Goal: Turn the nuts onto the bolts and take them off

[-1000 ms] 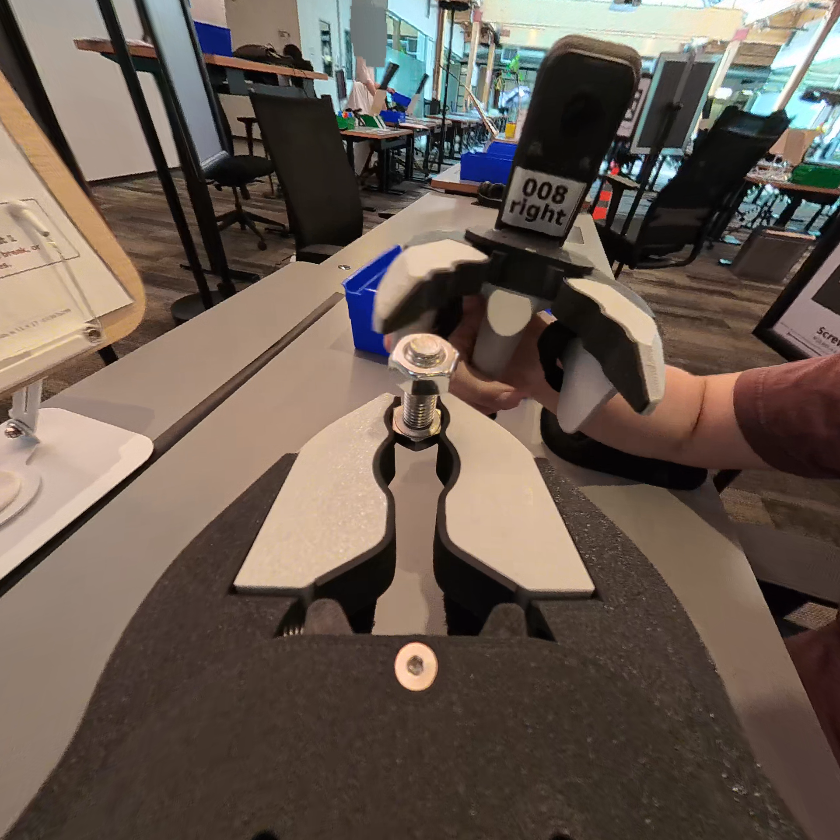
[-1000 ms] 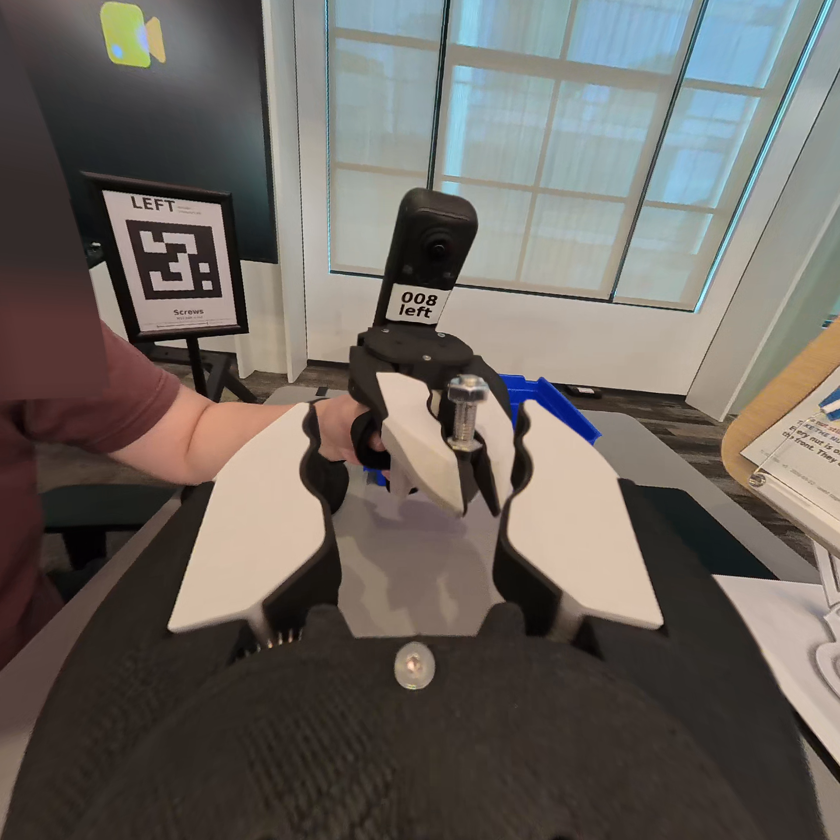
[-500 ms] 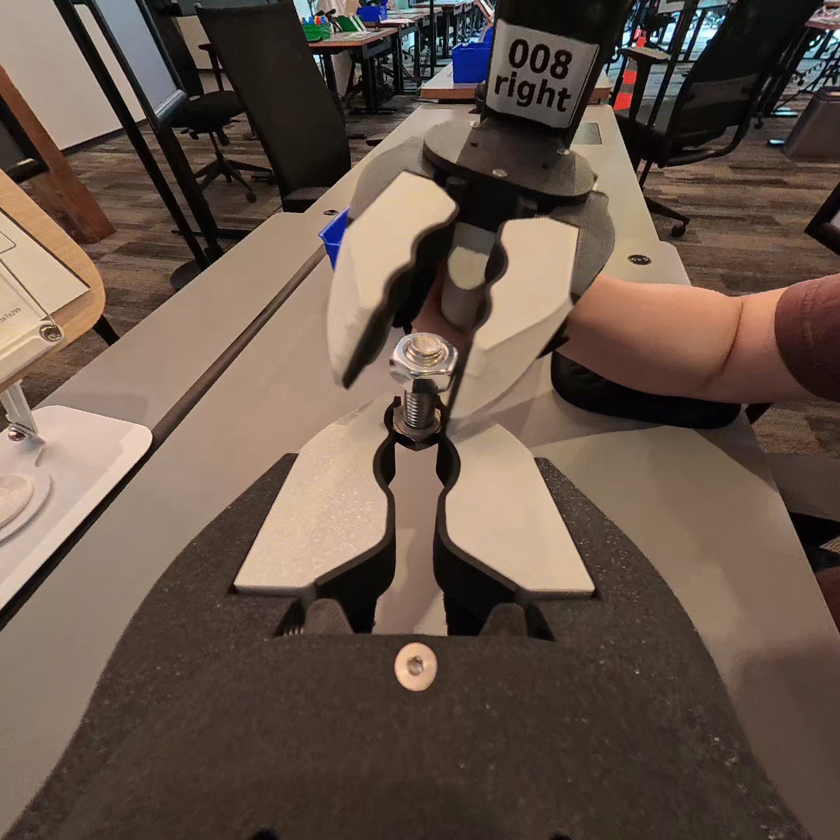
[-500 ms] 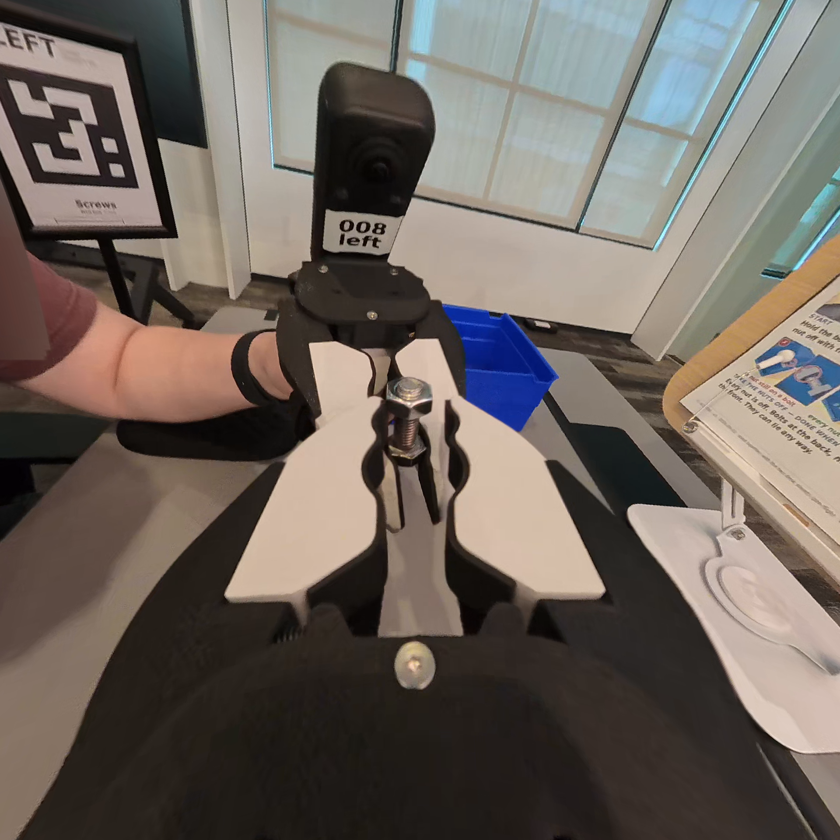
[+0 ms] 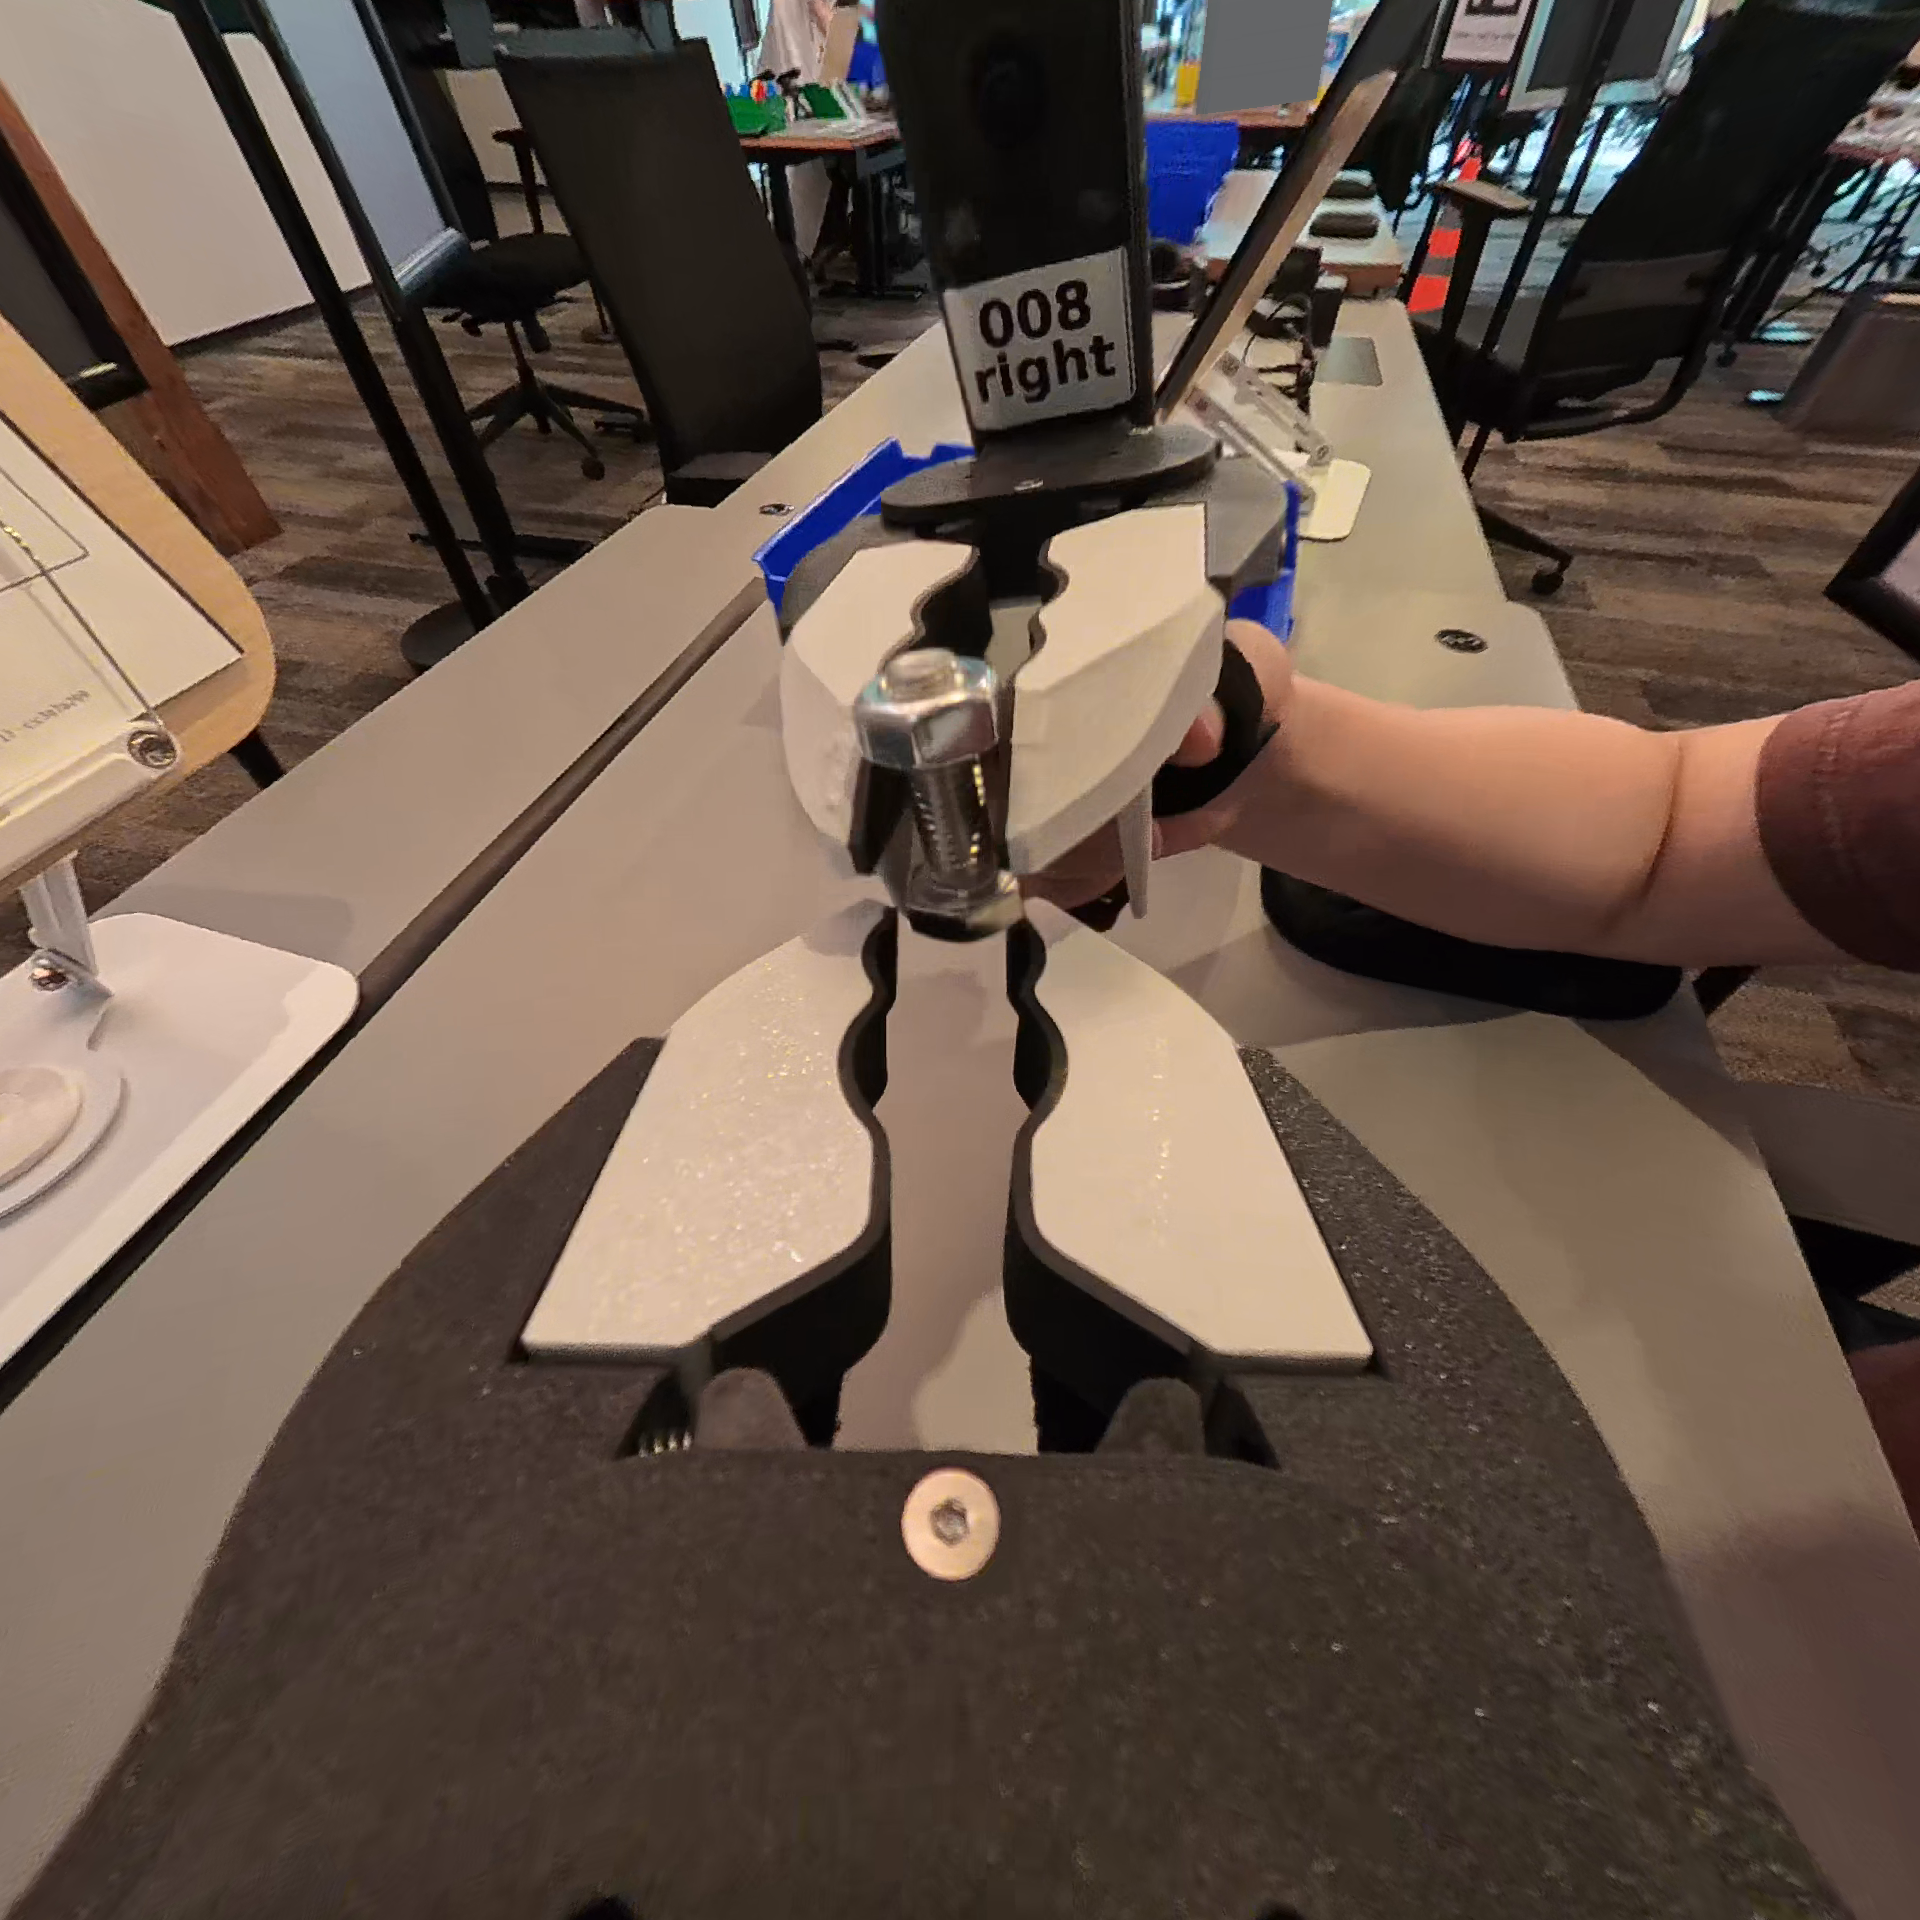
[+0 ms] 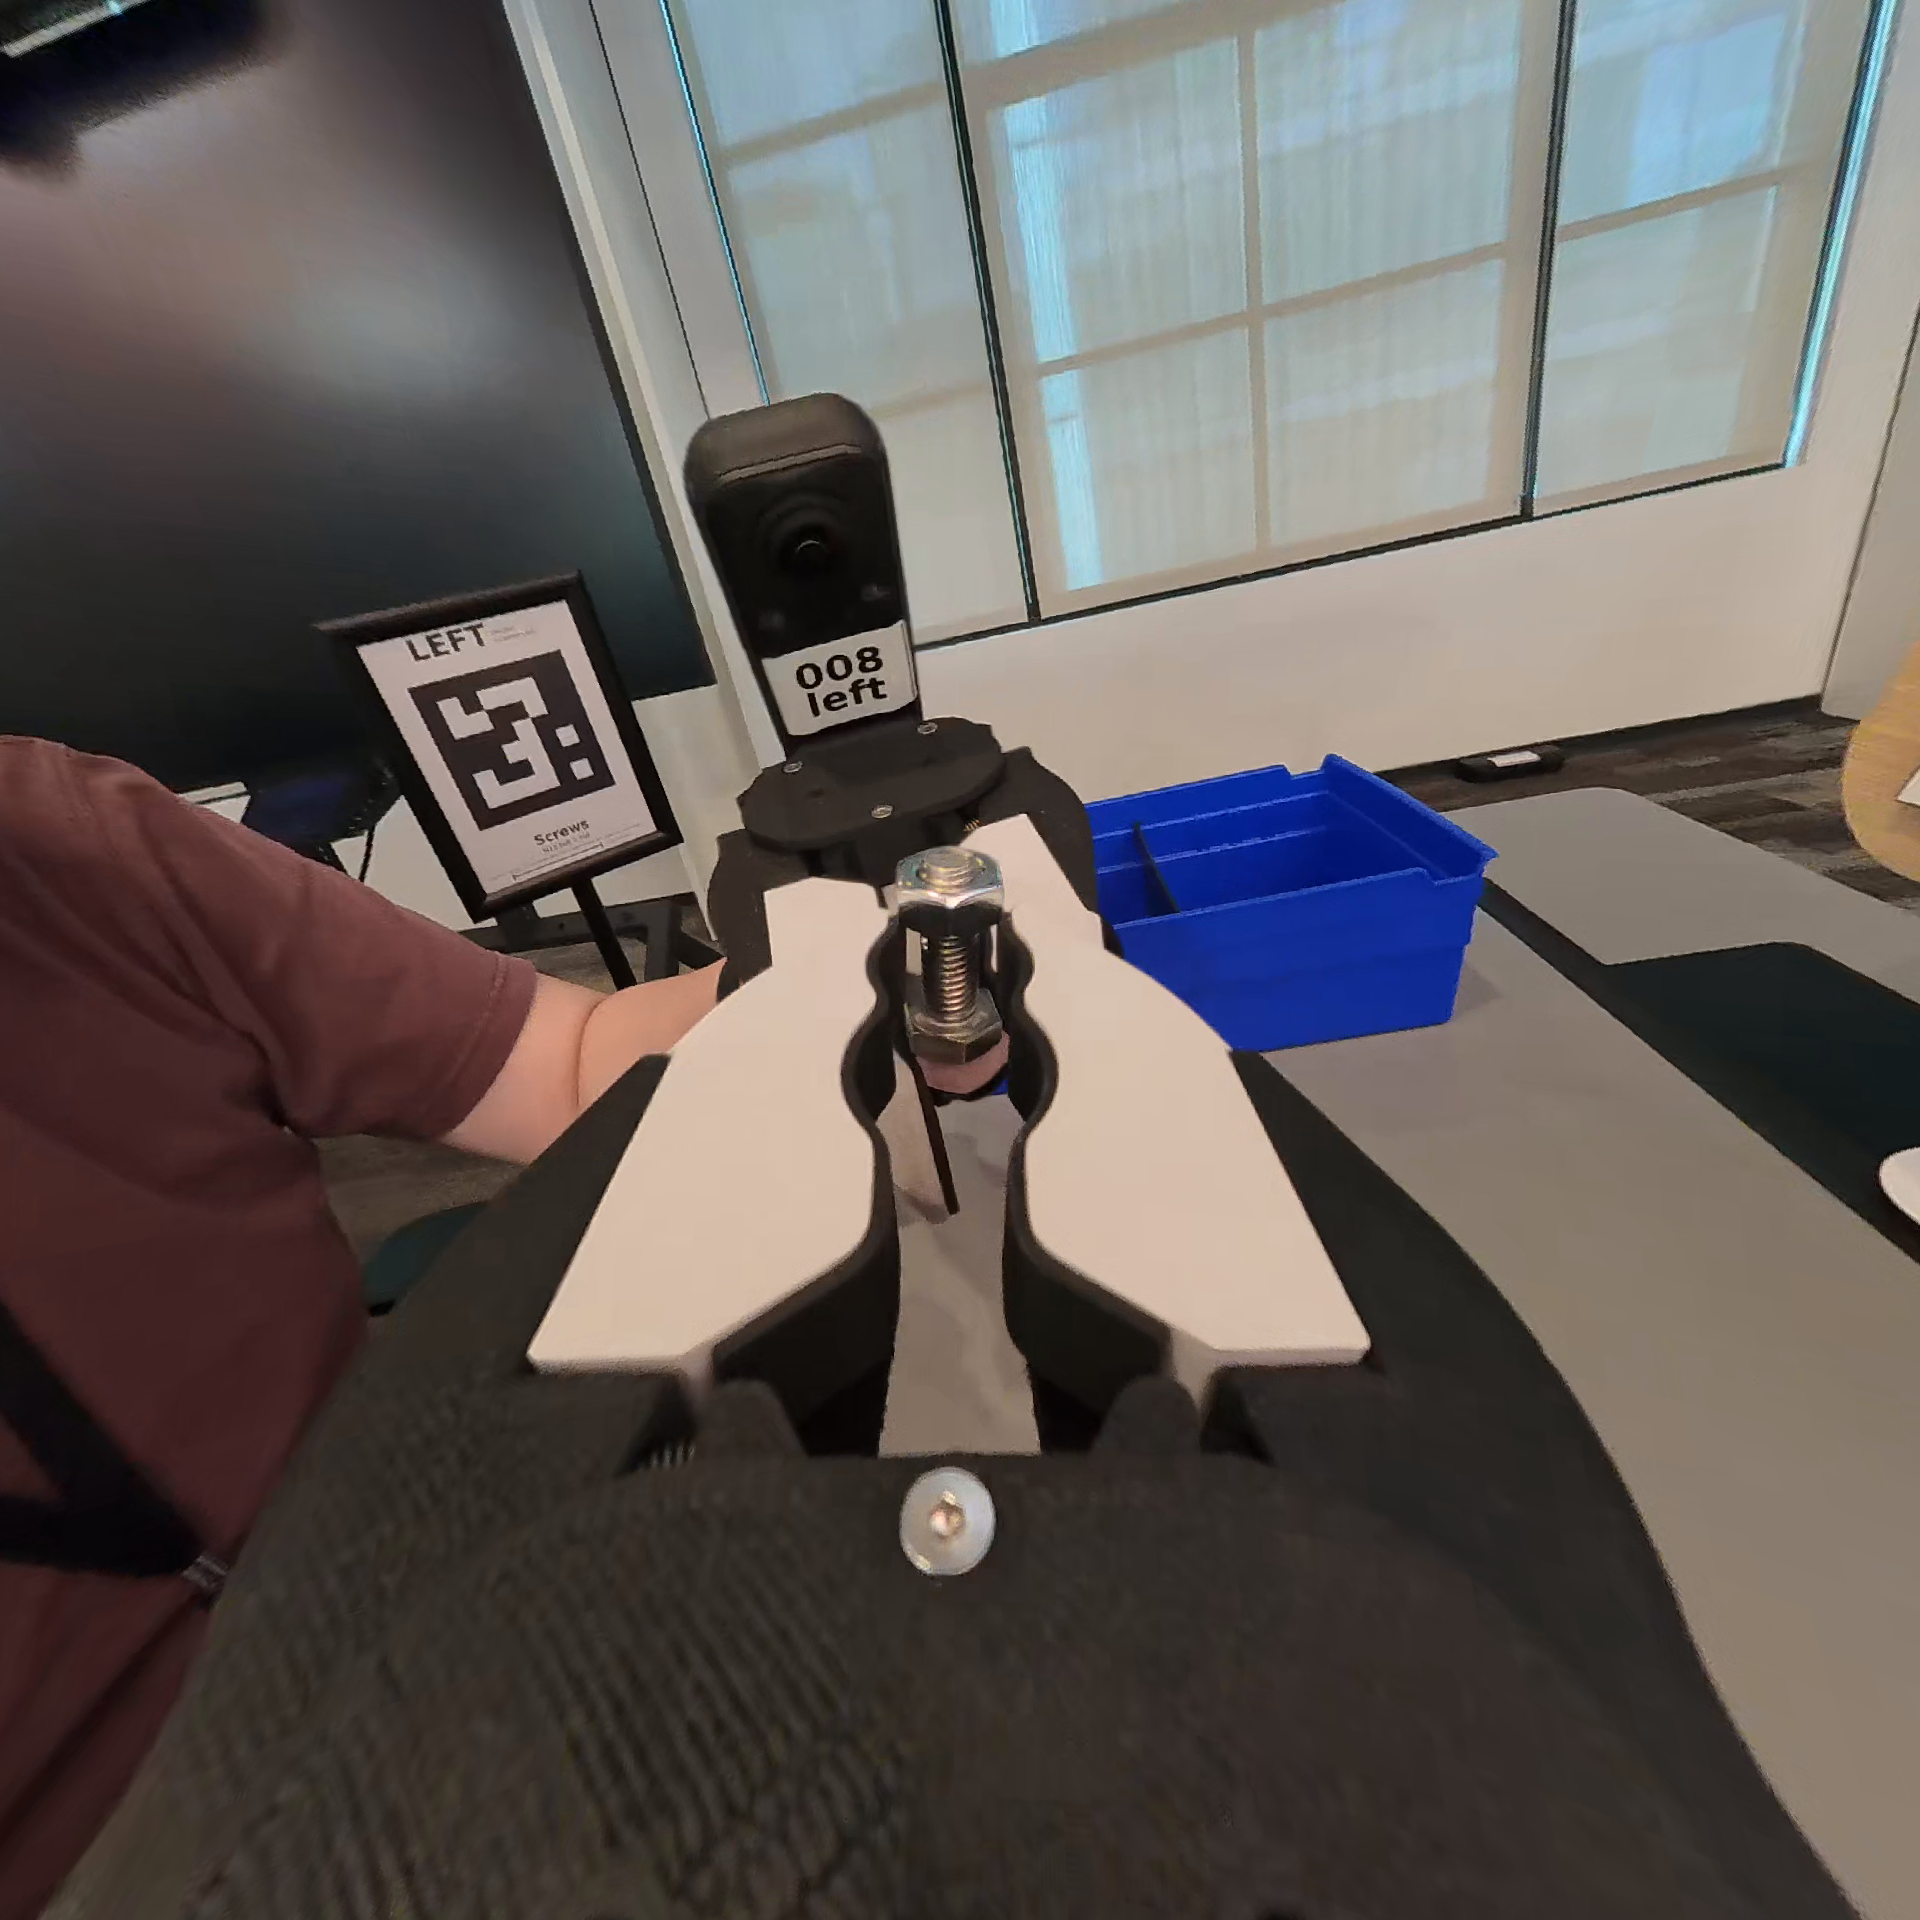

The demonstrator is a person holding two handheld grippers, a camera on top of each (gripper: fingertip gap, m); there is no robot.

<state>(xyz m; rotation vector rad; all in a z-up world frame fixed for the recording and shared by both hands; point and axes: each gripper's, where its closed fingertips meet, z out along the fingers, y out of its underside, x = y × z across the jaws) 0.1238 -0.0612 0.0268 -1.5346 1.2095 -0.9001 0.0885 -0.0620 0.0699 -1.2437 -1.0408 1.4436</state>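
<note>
Grey table (image 5: 540, 831) in an open office, two claws meeting over it at one bolt.

Left claw (image 5: 951, 940) is clamped on the bolt's (image 5: 948, 805) lower end, its head hidden between the tips, holding the shank upright. Right claw (image 6: 948, 940) faces it, pinched on the nut (image 6: 948, 891) at the top of the threads, bare thread showing below. A blue bin (image 6: 1340, 914) sits on the table behind the left claw, near a framed sign (image 6: 509, 743) beyond the table's edge.
</note>
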